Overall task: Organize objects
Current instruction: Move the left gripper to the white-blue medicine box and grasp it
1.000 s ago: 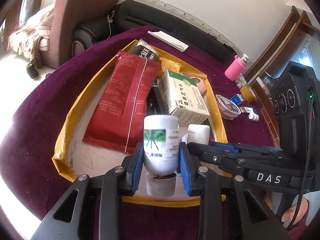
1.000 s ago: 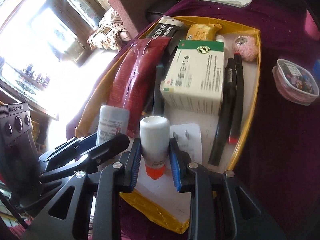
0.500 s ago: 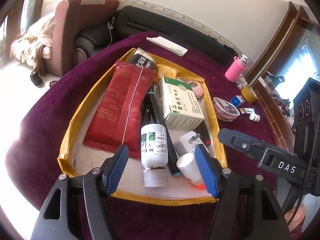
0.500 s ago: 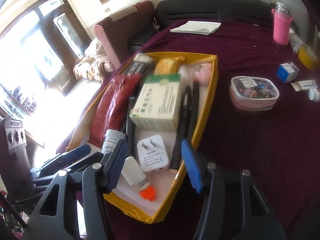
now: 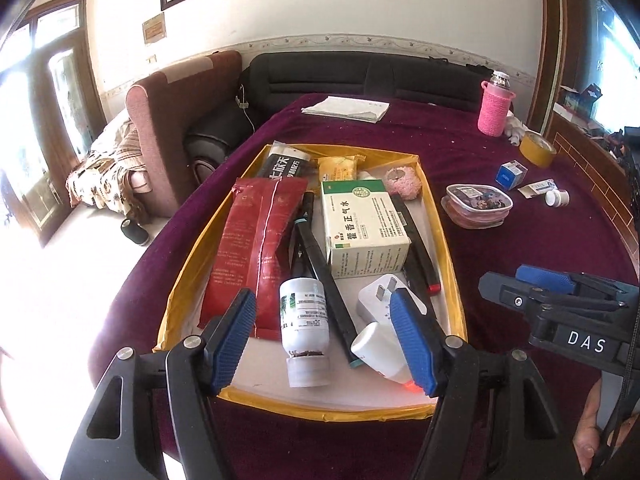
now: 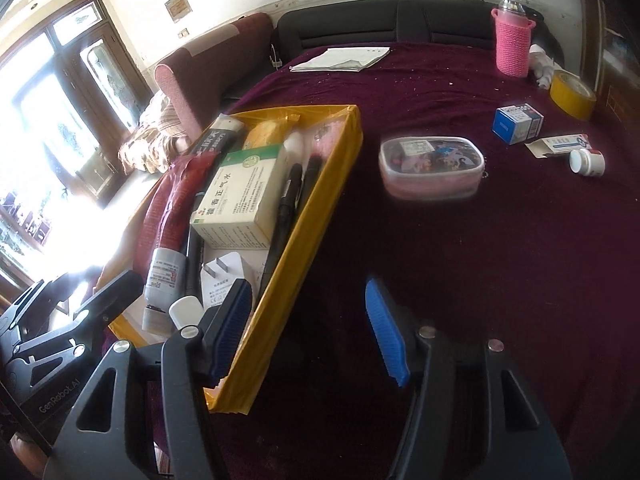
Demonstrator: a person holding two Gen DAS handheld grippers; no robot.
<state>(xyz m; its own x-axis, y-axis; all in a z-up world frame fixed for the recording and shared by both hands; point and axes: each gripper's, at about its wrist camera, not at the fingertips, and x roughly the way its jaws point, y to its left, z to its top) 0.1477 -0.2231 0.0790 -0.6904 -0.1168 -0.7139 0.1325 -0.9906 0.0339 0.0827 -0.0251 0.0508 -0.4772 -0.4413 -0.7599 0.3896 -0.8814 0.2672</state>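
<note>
Two grippers stand empty: my left gripper (image 5: pixel 328 334) and right gripper (image 6: pixel 312 328), jaws parted halfway. The pink-lidded tub (image 6: pixel 432 168) sits outside the yellow tray (image 6: pixel 304 216); light, slick plastic, I judge, so I'd pinch across its short sides.

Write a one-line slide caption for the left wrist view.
Open left gripper above a yellow tray where a white pill bottle lies beside a green-and-white box.
</note>
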